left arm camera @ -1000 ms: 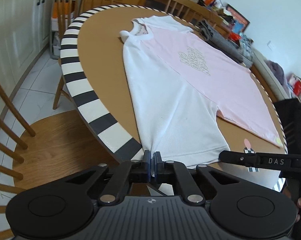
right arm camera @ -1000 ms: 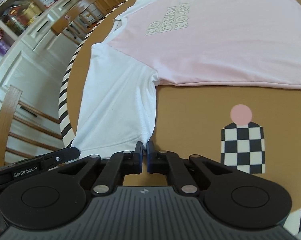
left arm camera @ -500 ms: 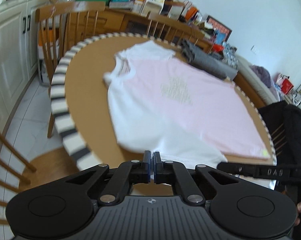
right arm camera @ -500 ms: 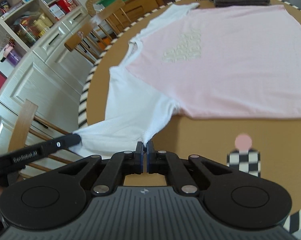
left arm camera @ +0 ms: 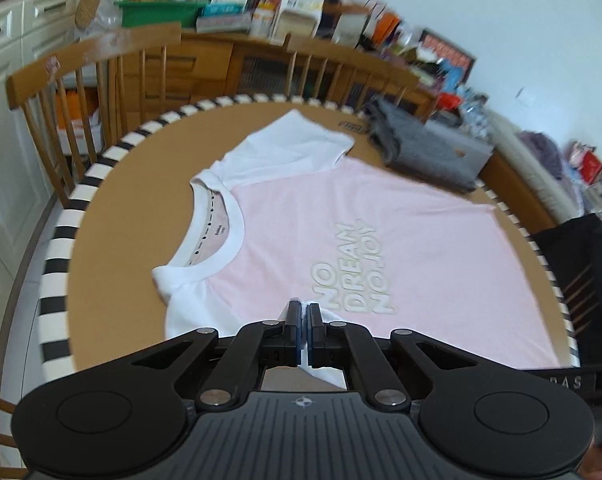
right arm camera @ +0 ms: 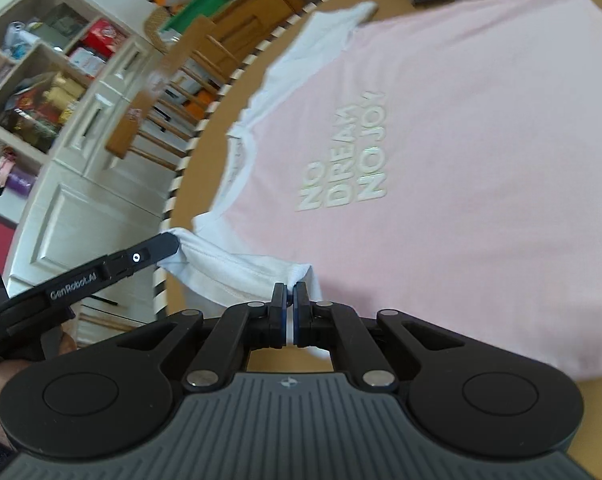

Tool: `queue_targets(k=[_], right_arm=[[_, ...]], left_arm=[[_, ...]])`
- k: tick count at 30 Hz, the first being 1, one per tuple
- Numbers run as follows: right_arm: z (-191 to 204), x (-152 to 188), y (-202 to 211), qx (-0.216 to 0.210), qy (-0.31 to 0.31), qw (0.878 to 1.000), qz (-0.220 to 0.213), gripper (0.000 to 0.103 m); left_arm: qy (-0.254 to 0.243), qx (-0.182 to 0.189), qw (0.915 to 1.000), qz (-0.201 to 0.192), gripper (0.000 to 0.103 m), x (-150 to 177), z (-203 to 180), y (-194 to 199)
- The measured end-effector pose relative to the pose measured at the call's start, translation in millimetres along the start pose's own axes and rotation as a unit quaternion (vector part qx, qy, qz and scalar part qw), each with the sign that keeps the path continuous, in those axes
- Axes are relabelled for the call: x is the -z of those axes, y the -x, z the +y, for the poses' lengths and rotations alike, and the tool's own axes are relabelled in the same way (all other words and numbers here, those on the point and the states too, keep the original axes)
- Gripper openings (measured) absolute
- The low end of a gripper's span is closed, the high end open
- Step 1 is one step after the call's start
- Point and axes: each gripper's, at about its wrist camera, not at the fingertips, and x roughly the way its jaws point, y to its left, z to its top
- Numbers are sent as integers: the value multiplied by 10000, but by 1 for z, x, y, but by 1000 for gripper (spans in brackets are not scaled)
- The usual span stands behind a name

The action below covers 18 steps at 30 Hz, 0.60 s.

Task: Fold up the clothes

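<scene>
A pink T-shirt (left arm camera: 301,224) with white sleeves and pale lettering lies flat on a round brown table (left arm camera: 117,200). Its near white sleeve (right arm camera: 229,272) is lifted off the table and hangs stretched between both grippers over the pink front. My left gripper (left arm camera: 304,309) is shut on one corner of the sleeve hem, white cloth showing at its tips. My right gripper (right arm camera: 289,290) is shut on the other corner. In the right wrist view the left gripper (right arm camera: 169,242) shows at the left, pinching the sleeve's far corner. The far white sleeve (left arm camera: 297,148) lies flat.
A folded grey garment (left arm camera: 425,148) lies at the table's far edge. Wooden chairs (left arm camera: 81,80) stand around the black-and-white striped rim (left arm camera: 57,240). A cluttered sideboard (left arm camera: 237,12) and white cupboards (right arm camera: 81,200) are behind. A dark garment (left arm camera: 581,264) hangs at the right.
Both grippers rose and carried the near white sleeve from the table's edge inward over the pink front. The sleeve no longer lies spread flat on the table.
</scene>
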Motion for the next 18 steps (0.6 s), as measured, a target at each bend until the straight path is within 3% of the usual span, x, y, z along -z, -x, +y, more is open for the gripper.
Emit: queue_targets(k=[6,7,8,9,10,11,12,14,16,18], right_arm=[[-30,-24,-37,-10,-321,9990,315,7],[-34,-27,-40,-5,-393,9986,342,10],[-39,-30,-43,3,-464,9982,368,24],[-43,-33,-44,28,-521,9979,385,32],[-46,-35,-43,6,-529,9980,355,39],[-49,-37,-40,-56,-470,9984,307,39],[-50,-39,-36,-86,-373,9990,245,39],[-51,-41,-26,-60,-31,10000,22,31],[-44,-39,-17,13,676,9975,-200,31],[-29,-31,-14,32,1555,9872,-342,31]], left_arm=[[68,-327,9982,503,3,-15,-7,-69],[137,-364,9975,582,5,-16,-5,-78],[228,-395,9969,646,5,-17,-3,-86],[376,-407,9962,670,13,-18,0,-91],[521,-389,9956,673,30,-19,4,-94],[648,-293,9956,606,38,-20,8,-93],[722,-226,9959,496,45,-21,11,-89],[602,-305,9976,167,48,-21,14,-75],[166,-486,9984,-218,53,-16,12,-56],[-499,-575,9963,-392,53,-3,8,-42]])
